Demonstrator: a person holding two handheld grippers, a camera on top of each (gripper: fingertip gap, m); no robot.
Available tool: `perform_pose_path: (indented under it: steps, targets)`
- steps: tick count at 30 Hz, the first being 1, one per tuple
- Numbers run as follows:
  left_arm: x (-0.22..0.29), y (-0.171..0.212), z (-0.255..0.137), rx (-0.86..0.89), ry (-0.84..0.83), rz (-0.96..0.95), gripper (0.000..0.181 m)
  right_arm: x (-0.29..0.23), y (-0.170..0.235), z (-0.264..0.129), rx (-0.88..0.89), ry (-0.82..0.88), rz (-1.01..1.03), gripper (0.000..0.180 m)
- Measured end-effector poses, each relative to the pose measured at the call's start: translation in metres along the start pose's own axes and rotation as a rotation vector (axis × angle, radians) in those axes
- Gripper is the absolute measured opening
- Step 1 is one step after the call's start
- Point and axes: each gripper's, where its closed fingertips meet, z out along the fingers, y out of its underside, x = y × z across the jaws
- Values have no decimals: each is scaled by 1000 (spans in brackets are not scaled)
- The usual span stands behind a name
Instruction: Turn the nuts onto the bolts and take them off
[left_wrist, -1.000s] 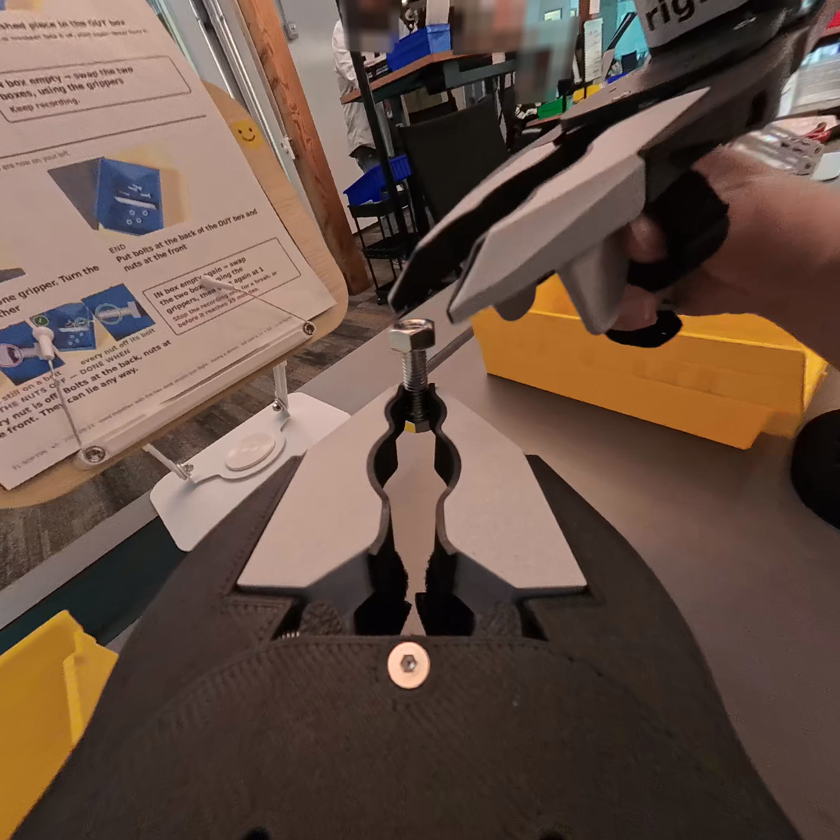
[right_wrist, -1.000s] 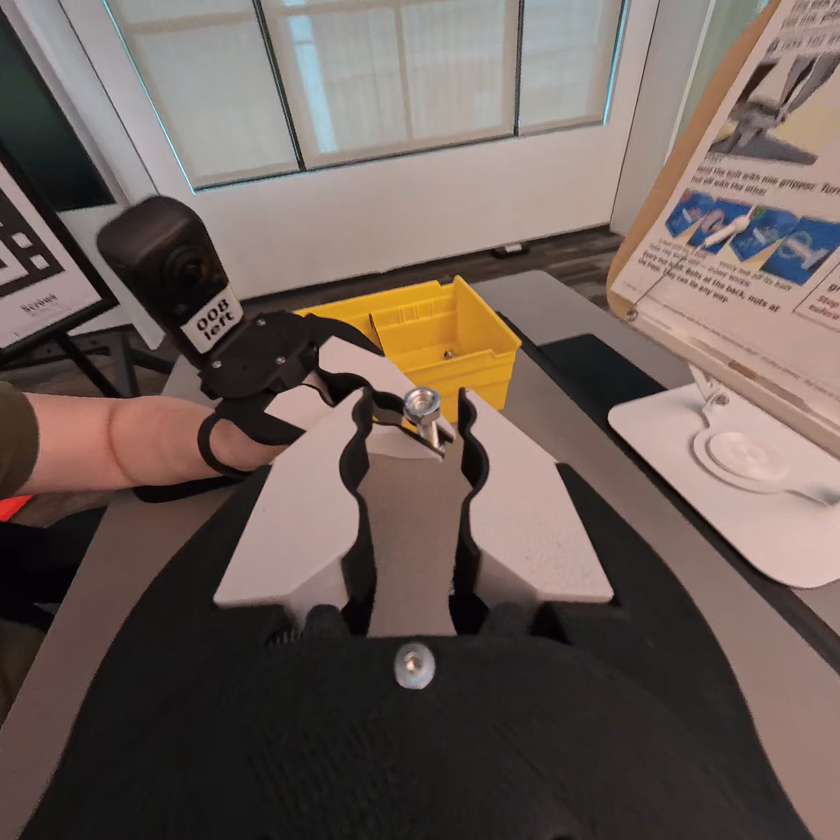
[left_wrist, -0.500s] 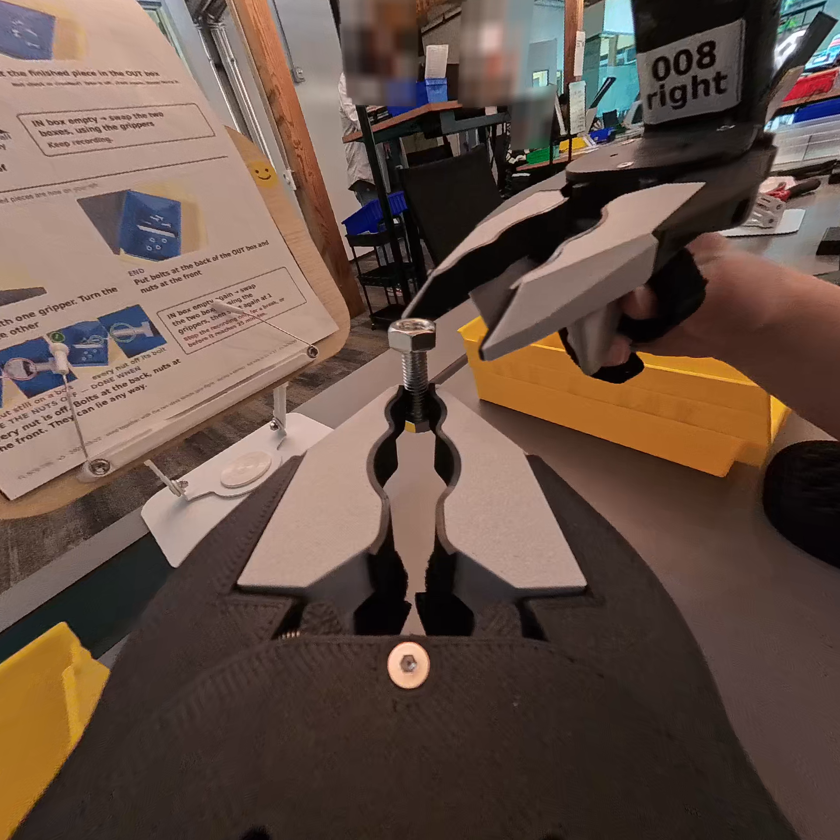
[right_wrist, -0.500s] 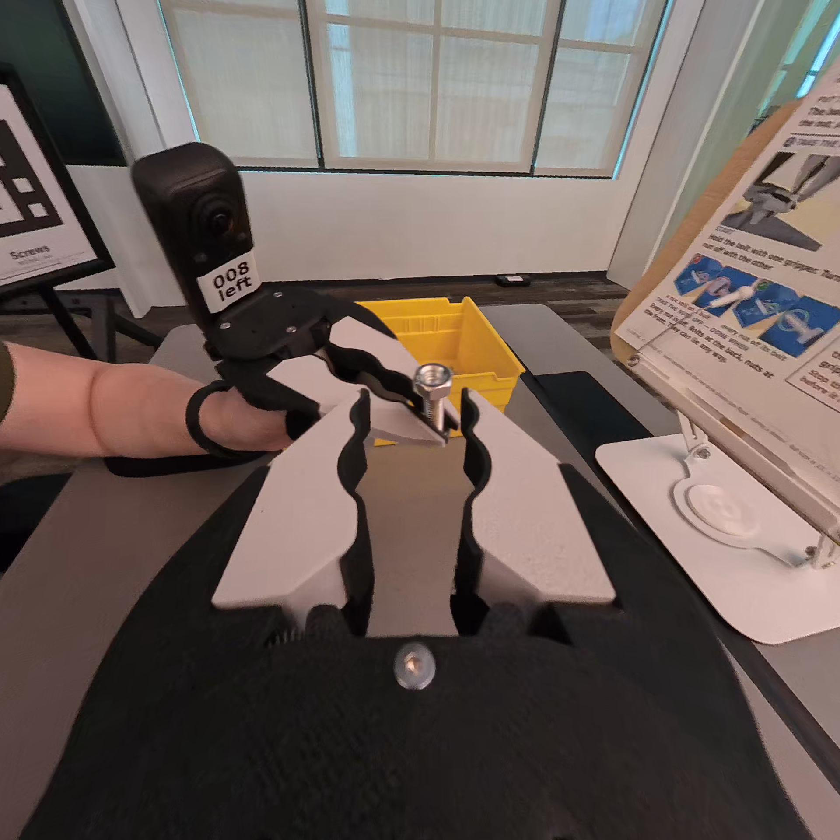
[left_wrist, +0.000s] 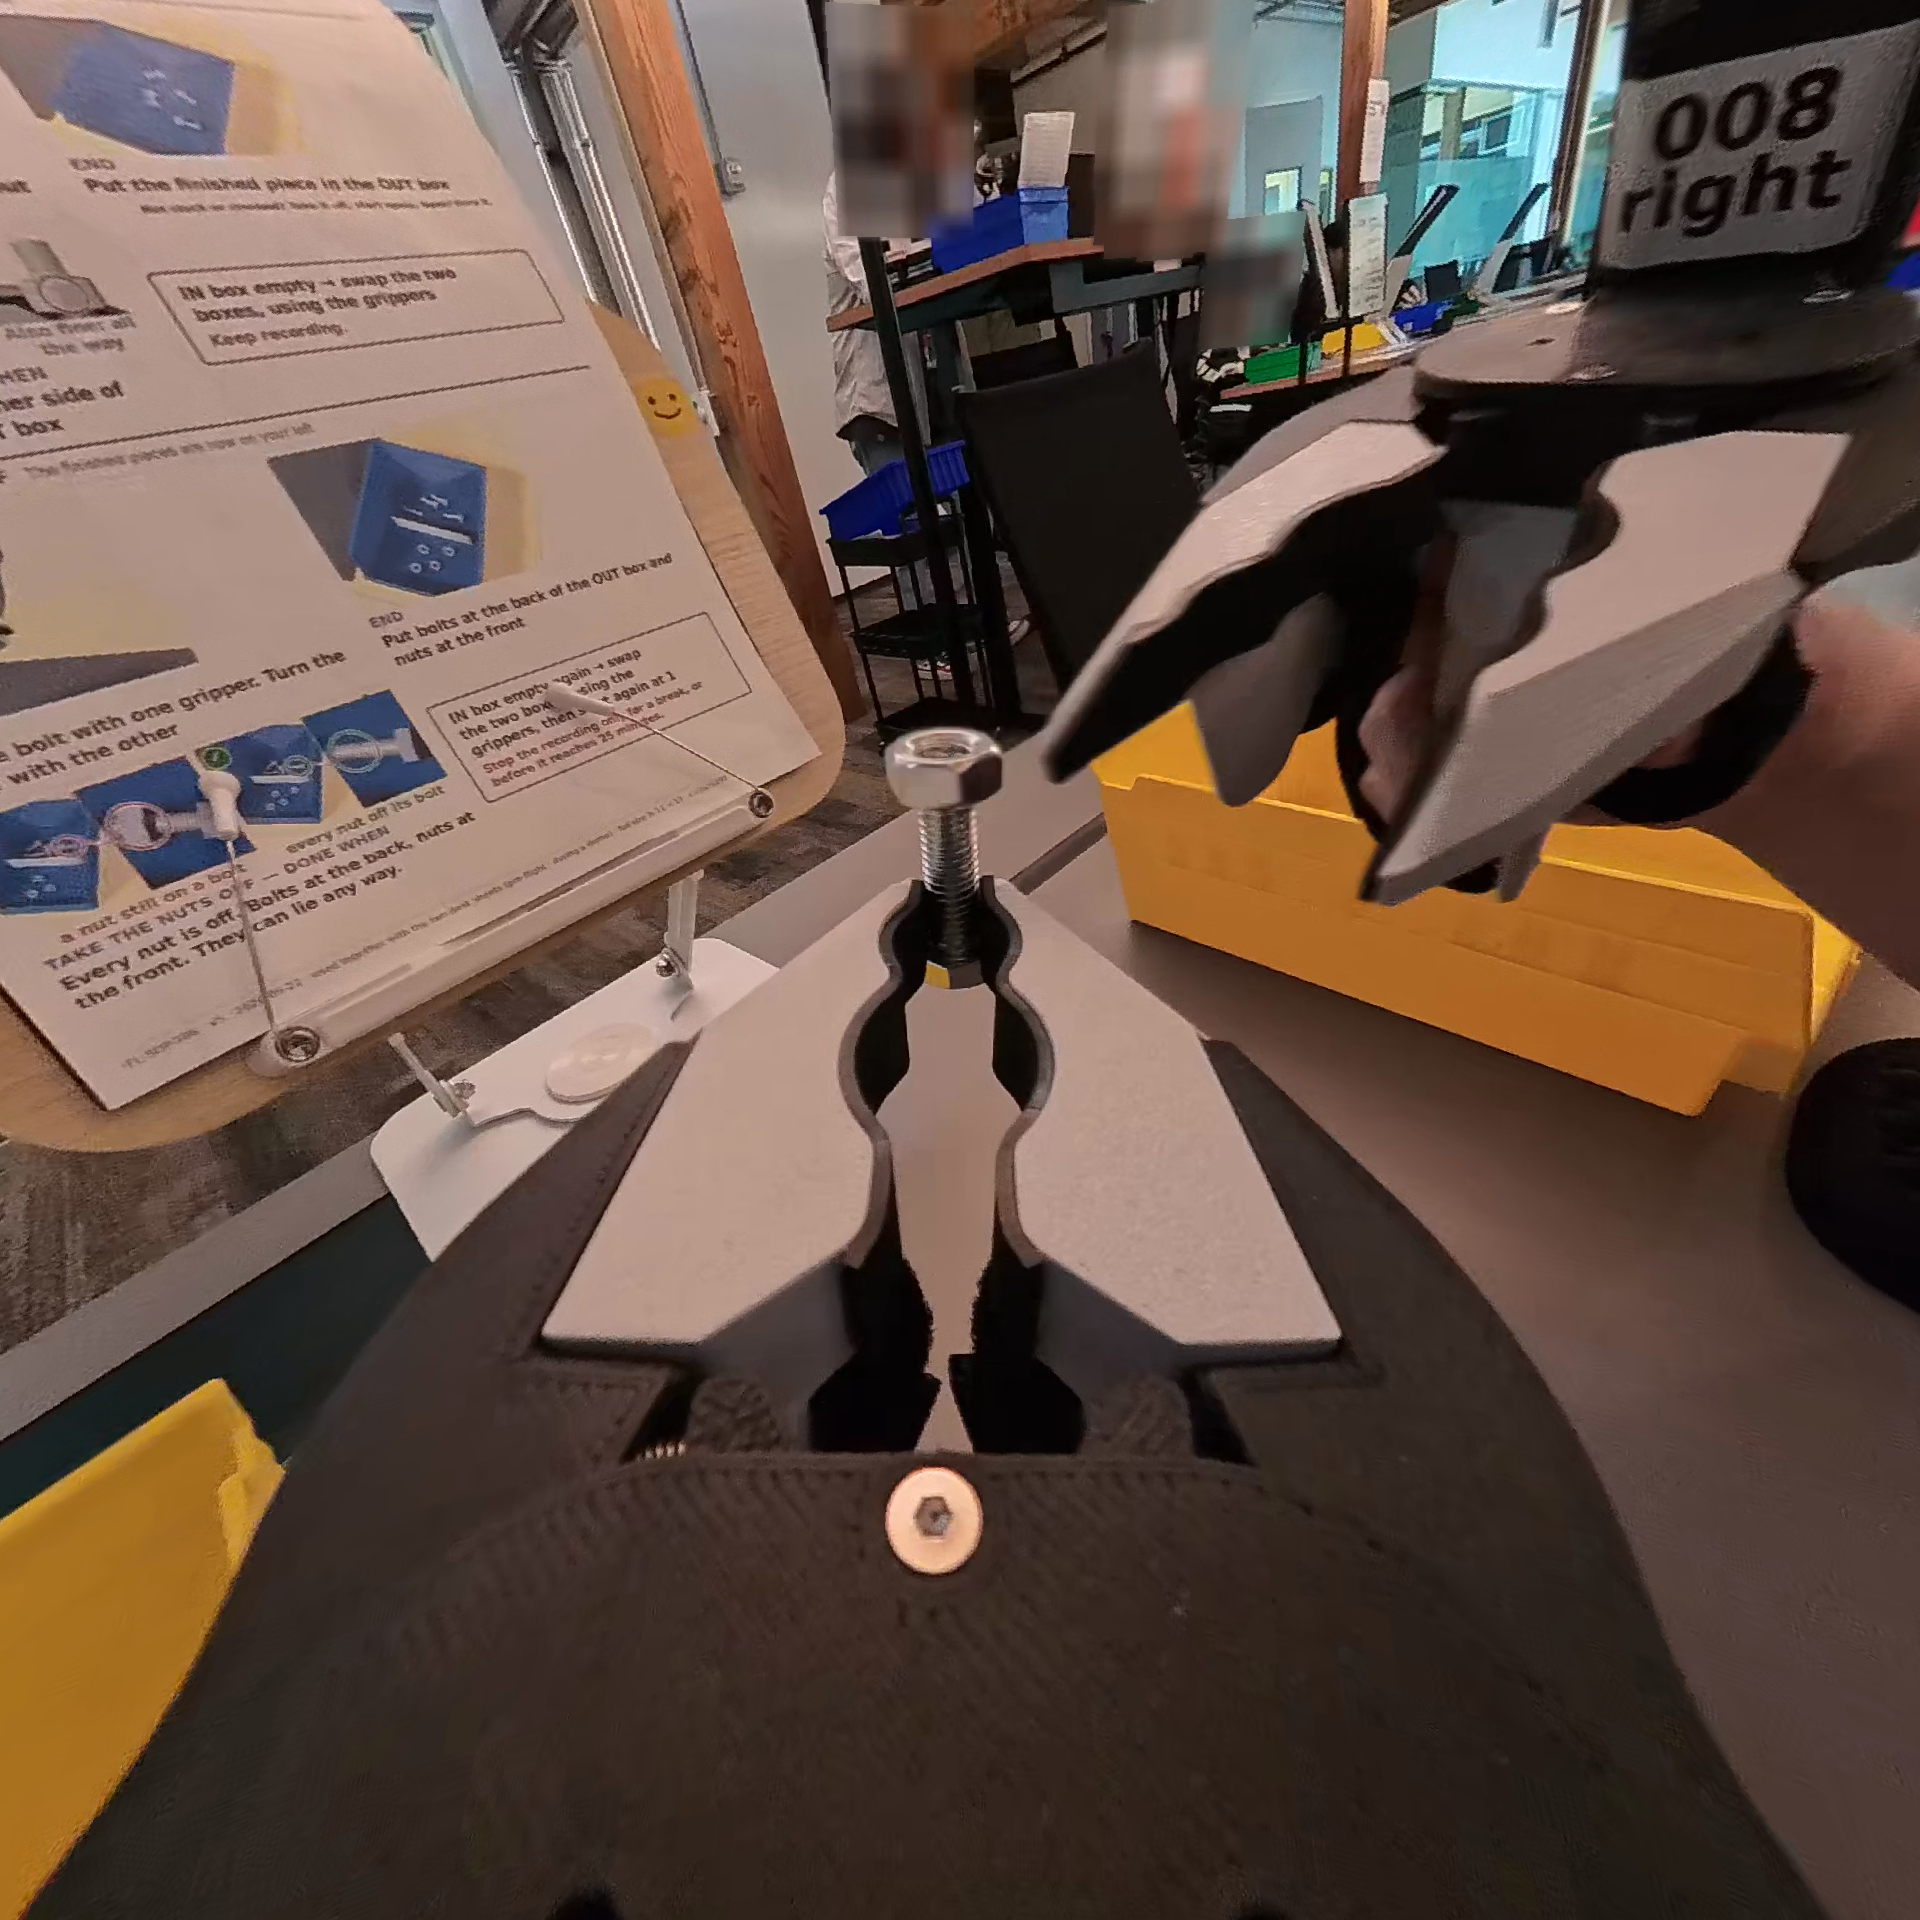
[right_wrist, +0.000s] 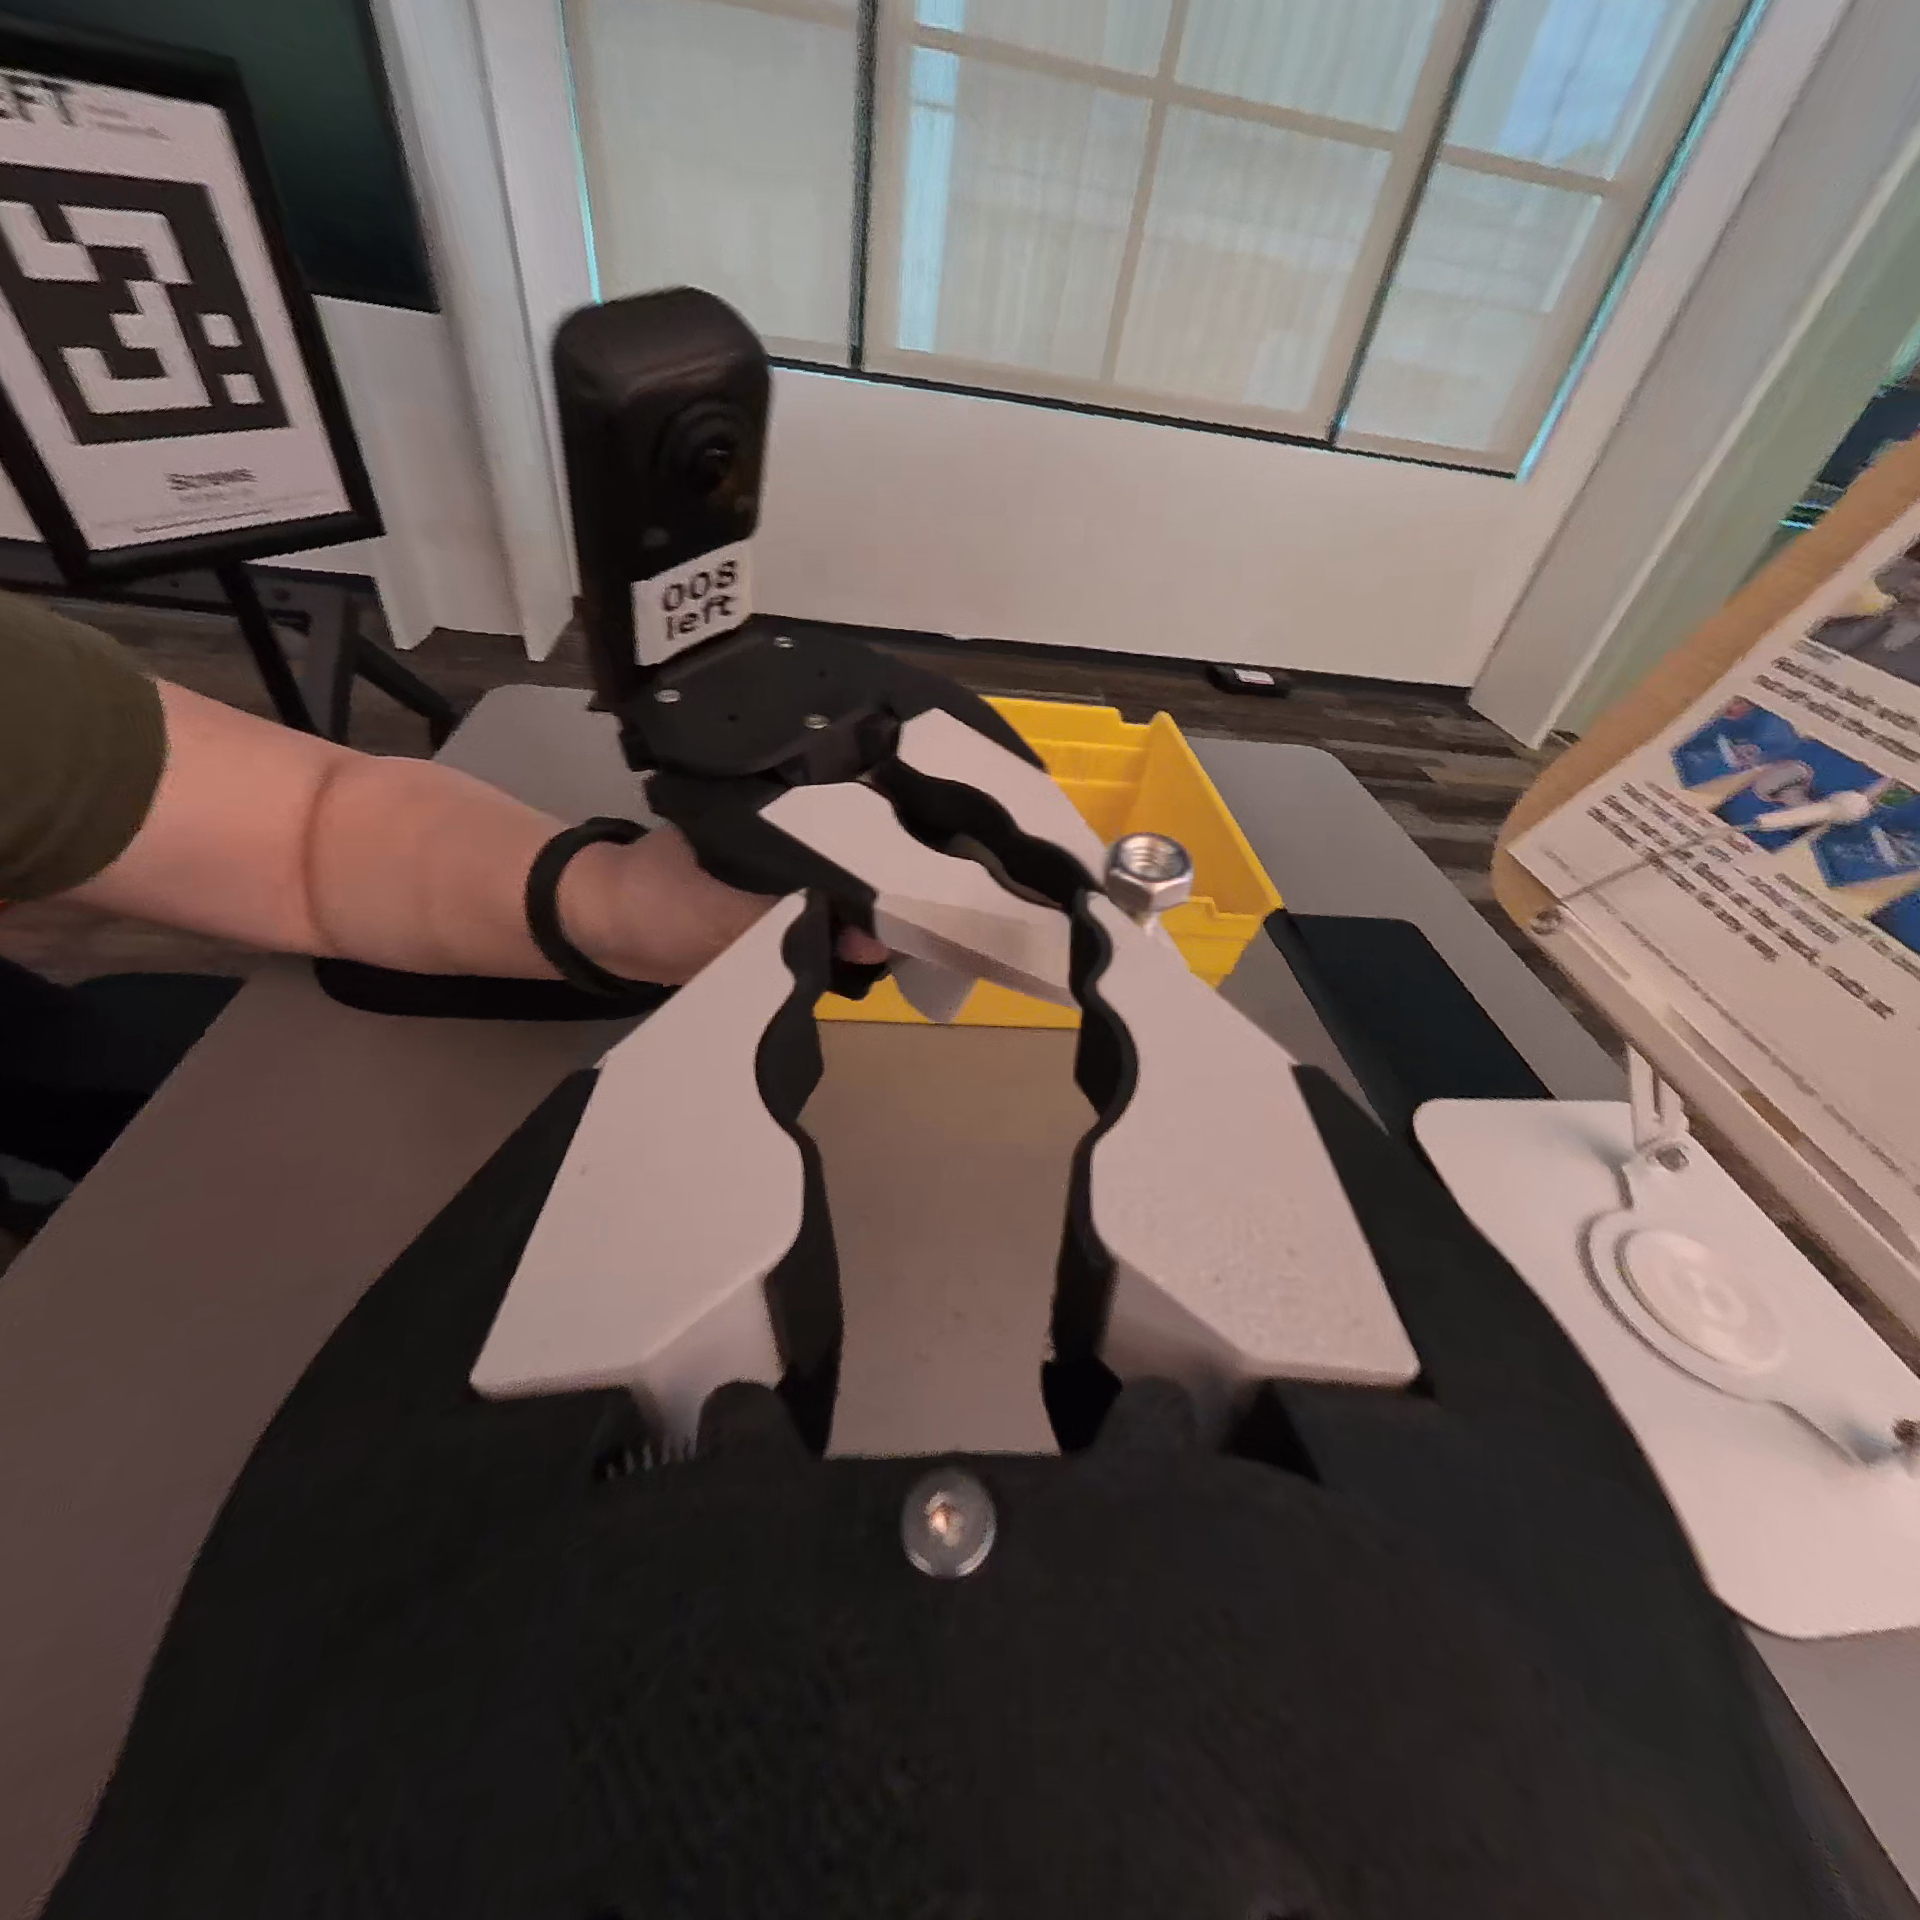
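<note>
Left claw (left_wrist: 951, 940): jaws drawn in tight on the shank of the bolt (left_wrist: 948, 883), gripping it in the front notch of the fingertips, the threaded end pointing up and away from the camera.
Right claw (right_wrist: 940, 935): jaws spread wide with nothing between them; in the left wrist view it hangs near the nut, up and to the right, not touching it.
Nut (left_wrist: 943, 767): seated at the very top of the bolt's thread, above the left fingertips, held in the air over the grey surface (left_wrist: 1455, 1195); bare thread shows between it and the claw.
Step in hand: probably bringing the open right claw onto the nut to turn it; whether on or off I cannot tell.
Doing it well: line the right jaws square across two opposite flats, close firmly before twisting, keep the turning axis along the bolt, and let the left claw hold the shank rigid so it does not spin along.
Look of the thing: bright silver hex nut with clean facets and an open threaded hole; the bolt is shiny with fine threads, its head hidden.
Farther off: a yellow bin (left_wrist: 1455, 935) behind on the surface, an instruction board (left_wrist: 364, 571) on a white stand to the left.
</note>
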Motion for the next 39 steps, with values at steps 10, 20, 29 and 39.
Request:
perform_pose_path:
  steps: [10,20,29,39]
  targets:
    - [6,-5,-1,25,25,9,7,1,-8,5,45,21,27,93]
    - [-5,-15,-8,54,20,-37,7,-1,-24,-3,112,14,42,107]
    - [-12,-17,-11,27,-28,-5,7,-30,-6,14,-7,-81,-90,105]
    - [16,-23,-9,41,78,55,7,-19,-13,21,42,-2,-56,117]
